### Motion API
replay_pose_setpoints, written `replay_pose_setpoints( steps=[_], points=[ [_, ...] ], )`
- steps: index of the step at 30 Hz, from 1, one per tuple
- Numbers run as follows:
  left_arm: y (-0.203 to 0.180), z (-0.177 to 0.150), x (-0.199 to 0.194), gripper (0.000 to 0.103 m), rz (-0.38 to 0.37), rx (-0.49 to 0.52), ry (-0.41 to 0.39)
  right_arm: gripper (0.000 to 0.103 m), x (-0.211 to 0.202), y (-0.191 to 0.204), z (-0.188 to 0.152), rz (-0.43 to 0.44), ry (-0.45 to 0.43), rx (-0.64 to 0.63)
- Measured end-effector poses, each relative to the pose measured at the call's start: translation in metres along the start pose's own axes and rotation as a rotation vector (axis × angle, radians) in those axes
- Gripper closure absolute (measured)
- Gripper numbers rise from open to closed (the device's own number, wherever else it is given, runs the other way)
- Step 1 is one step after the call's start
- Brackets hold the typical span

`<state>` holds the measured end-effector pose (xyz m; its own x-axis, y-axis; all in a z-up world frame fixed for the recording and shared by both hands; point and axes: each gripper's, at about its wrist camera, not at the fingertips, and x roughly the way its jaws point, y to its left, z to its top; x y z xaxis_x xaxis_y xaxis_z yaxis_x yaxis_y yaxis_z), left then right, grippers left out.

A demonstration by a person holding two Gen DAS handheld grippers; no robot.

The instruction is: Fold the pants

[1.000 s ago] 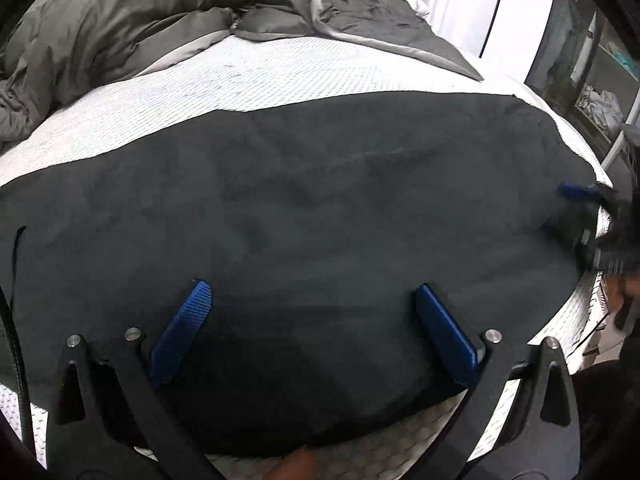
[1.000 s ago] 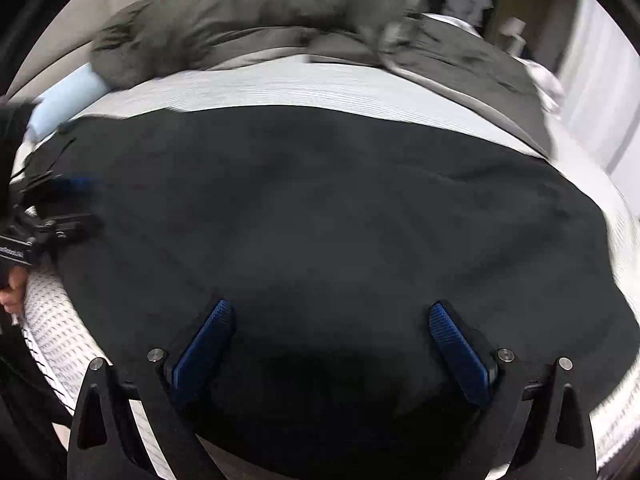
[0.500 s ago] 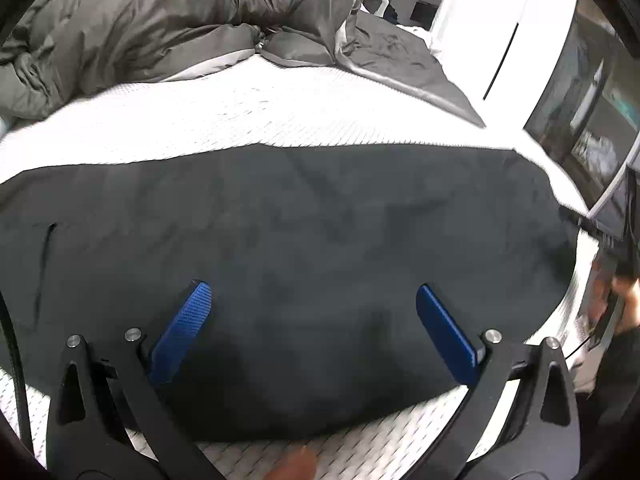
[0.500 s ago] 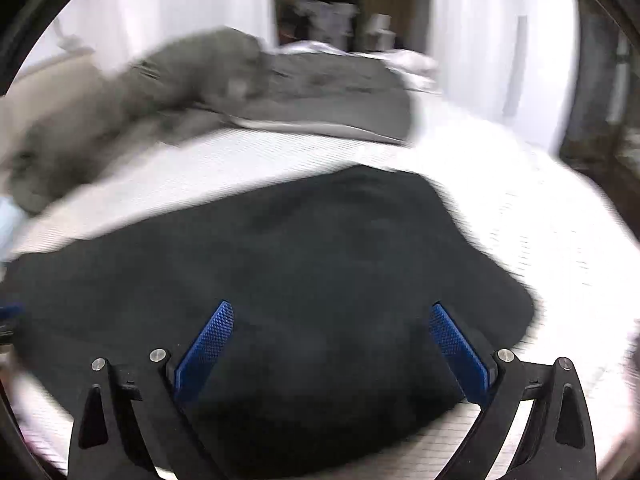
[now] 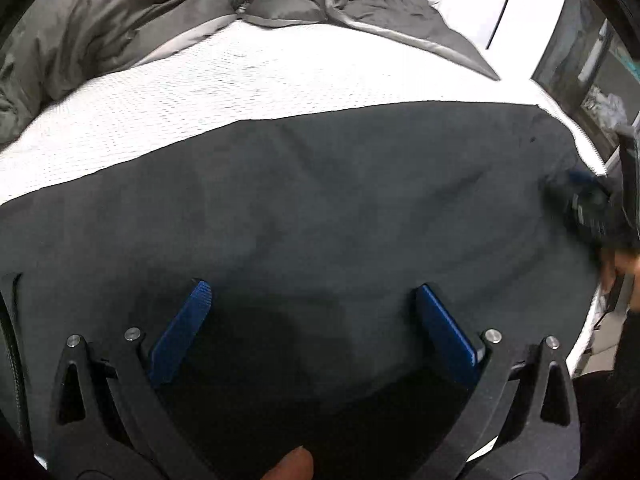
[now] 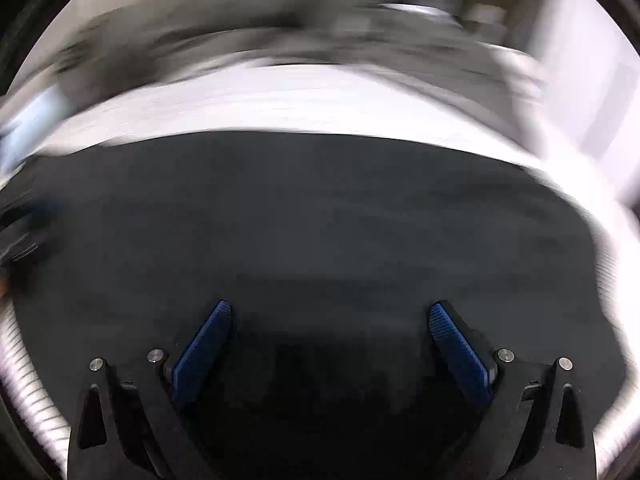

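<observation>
The black pants (image 5: 320,208) lie spread flat across the white mattress (image 5: 240,80) and fill most of both views (image 6: 320,220). My left gripper (image 5: 310,292) is open and empty, its blue pads just above the near part of the cloth. My right gripper (image 6: 330,312) is open and empty over the pants. The right wrist view is blurred by motion. The right gripper also shows, blurred, at the right end of the pants in the left wrist view (image 5: 588,200). The left gripper shows dimly at the left edge of the right wrist view (image 6: 28,232).
A crumpled grey duvet (image 5: 140,12) lies along the far side of the bed. A white wardrobe door (image 5: 532,20) and a dark shelf unit (image 5: 600,80) stand at the right. The mattress edge (image 5: 588,320) drops off at the right.
The right gripper has swung back left over the pants with heavy blur. The left gripper has dropped a little closer to the cloth. Both stay open.
</observation>
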<state>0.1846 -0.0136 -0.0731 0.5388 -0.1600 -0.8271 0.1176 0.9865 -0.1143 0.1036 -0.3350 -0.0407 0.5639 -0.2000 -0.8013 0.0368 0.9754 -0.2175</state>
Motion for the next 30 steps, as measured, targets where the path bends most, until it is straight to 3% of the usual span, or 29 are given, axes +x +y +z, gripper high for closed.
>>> replay_pose_setpoints(
  steps=[1, 2, 5, 8, 12, 14, 17, 19, 21, 24, 25, 26, 27, 28, 30],
  points=[
    [0.004, -0.001, 0.003, 0.001, 0.004, -0.007, 0.005, 0.004, 0.003, -0.027, -0.006, -0.168, 0.005, 0.052],
    [0.009, -0.002, 0.003, 0.001, 0.003, -0.018, 0.007, 0.004, 0.006, -0.048, -0.011, -0.229, 0.008, 0.100],
    [0.020, -0.004, -0.002, 0.001, 0.012, -0.043, 0.003, 0.004, -0.001, -0.075, -0.023, -0.198, -0.015, 0.169],
    [0.023, -0.002, -0.015, 0.001, -0.006, -0.048, -0.008, 0.004, -0.014, -0.056, -0.021, -0.227, -0.031, 0.093],
    [0.020, 0.019, -0.040, 0.001, -0.041, -0.077, -0.117, 0.003, -0.041, -0.014, -0.006, -0.066, -0.093, 0.033],
    [0.015, 0.034, -0.034, 0.001, -0.049, -0.082, -0.115, 0.003, -0.047, 0.014, 0.005, 0.069, -0.093, -0.004],
    [0.008, 0.053, -0.006, 0.001, -0.044, -0.069, -0.055, 0.003, -0.025, 0.058, 0.040, 0.210, -0.041, -0.079],
    [0.005, 0.057, 0.016, 0.001, -0.023, -0.067, 0.006, 0.003, -0.003, 0.087, 0.047, 0.227, 0.005, -0.150],
    [0.012, 0.056, 0.031, 0.001, -0.024, -0.094, 0.039, 0.003, 0.016, 0.097, 0.046, 0.192, 0.051, -0.209],
    [0.027, 0.056, 0.036, 0.001, -0.020, -0.128, 0.039, 0.004, 0.027, 0.068, 0.046, 0.209, 0.068, -0.152],
    [0.031, 0.055, 0.036, 0.001, -0.022, -0.125, 0.037, 0.003, 0.032, 0.041, 0.047, 0.182, 0.074, -0.085],
    [0.035, 0.055, 0.035, 0.001, -0.012, -0.121, 0.034, 0.003, 0.035, 0.020, 0.046, 0.099, 0.074, -0.039],
    [0.039, 0.055, 0.035, 0.001, 0.006, -0.115, 0.031, 0.003, 0.040, -0.011, 0.042, -0.049, 0.078, 0.016],
    [0.042, 0.055, 0.036, 0.001, 0.012, -0.114, 0.030, 0.003, 0.043, -0.034, 0.038, -0.133, 0.083, 0.064],
    [0.047, 0.054, 0.036, 0.001, 0.003, -0.117, 0.027, 0.003, 0.045, -0.071, 0.029, -0.207, 0.069, 0.167]
  ],
)
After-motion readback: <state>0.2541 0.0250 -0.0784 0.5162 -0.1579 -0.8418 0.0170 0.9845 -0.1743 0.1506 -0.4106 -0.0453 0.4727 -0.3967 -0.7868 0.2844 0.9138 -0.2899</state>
